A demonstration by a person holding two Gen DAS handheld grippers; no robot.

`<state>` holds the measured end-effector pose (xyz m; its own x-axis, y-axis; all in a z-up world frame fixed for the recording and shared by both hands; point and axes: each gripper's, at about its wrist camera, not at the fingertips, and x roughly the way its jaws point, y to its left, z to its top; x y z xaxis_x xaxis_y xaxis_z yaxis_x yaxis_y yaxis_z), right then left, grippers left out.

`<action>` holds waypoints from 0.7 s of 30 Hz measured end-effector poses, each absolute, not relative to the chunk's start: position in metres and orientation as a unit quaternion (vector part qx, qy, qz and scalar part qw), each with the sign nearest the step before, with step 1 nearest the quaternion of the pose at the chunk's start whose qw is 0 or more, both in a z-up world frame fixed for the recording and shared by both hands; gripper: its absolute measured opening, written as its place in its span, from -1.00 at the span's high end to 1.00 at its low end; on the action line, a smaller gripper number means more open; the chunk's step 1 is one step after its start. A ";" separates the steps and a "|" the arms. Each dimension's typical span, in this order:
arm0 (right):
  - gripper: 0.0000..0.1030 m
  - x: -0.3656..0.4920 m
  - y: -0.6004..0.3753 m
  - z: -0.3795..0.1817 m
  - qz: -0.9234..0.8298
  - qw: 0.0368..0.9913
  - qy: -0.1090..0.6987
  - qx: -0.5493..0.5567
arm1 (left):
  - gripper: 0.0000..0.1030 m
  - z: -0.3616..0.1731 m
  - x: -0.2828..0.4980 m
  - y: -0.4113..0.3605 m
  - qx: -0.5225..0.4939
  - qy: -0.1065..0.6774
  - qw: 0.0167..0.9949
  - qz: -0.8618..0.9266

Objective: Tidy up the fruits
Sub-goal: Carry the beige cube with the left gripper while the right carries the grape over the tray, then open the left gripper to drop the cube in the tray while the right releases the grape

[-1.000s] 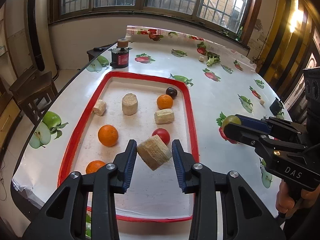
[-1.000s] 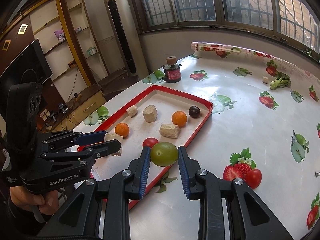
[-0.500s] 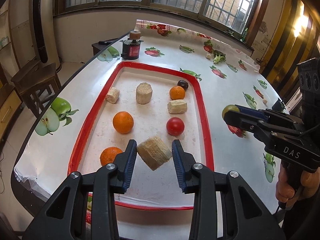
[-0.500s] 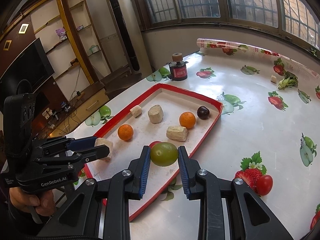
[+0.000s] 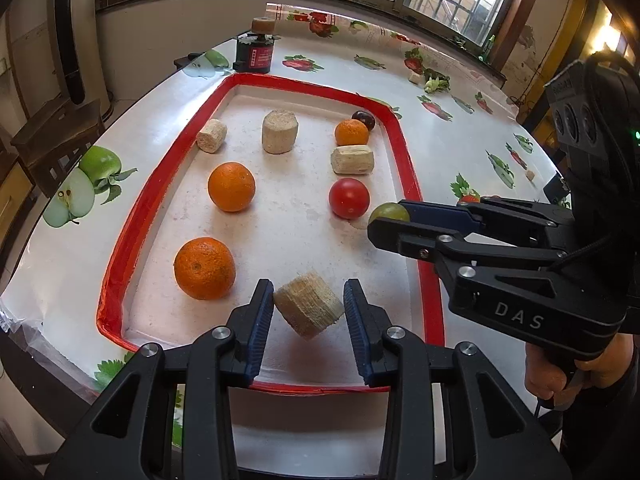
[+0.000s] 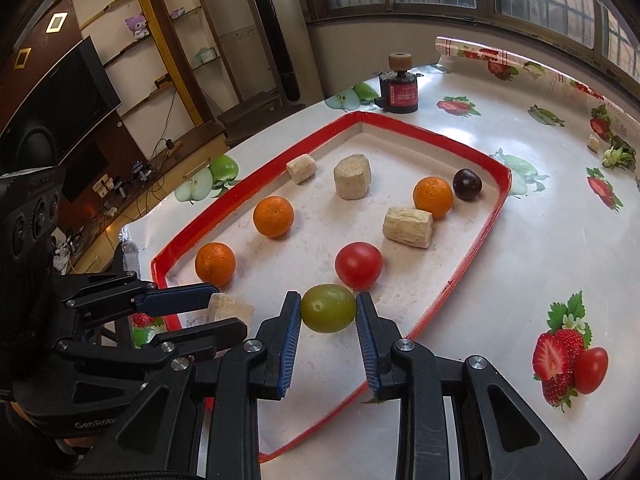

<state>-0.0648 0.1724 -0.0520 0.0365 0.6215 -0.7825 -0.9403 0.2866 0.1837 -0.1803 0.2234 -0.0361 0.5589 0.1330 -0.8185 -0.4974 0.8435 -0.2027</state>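
My left gripper (image 5: pixel 308 312) is shut on a beige fibrous cylinder chunk (image 5: pixel 308 311) and holds it tilted above the near end of the red-rimmed tray (image 5: pixel 132 216). My right gripper (image 6: pixel 328 310) is shut on a green round fruit (image 6: pixel 328 308) above the tray's near right part; the fruit also shows in the left wrist view (image 5: pixel 386 213). In the tray lie three oranges (image 5: pixel 231 186) (image 5: pixel 204 268) (image 5: pixel 351 133), a red tomato (image 5: pixel 349 197), a dark plum (image 5: pixel 363 119) and three beige chunks (image 5: pixel 279 131) (image 5: pixel 211 141) (image 5: pixel 352 159).
A dark jar with a red label (image 5: pixel 254 53) and a beige chunk on top stands past the tray's far end. A small green vegetable piece (image 5: pixel 436 83) lies far right on the fruit-print tablecloth (image 6: pixel 540 264). A chair (image 5: pixel 48 140) stands left of the table.
Both grippers have moved forward and lower over the tray, each still holding its item. The right gripper's green fruit now hangs over the tray near the tomato.
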 end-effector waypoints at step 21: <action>0.38 -0.051 0.185 -0.072 0.547 0.690 0.422 -0.215 | 0.17 -0.049 -0.175 0.233 -0.224 0.448 0.841 0.206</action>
<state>-0.0507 0.1847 -0.0720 0.0448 0.5739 -0.8177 -0.9366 0.3088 0.1654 -0.1748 0.2330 -0.0492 0.5139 0.1449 -0.8455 -0.5471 0.8146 -0.1929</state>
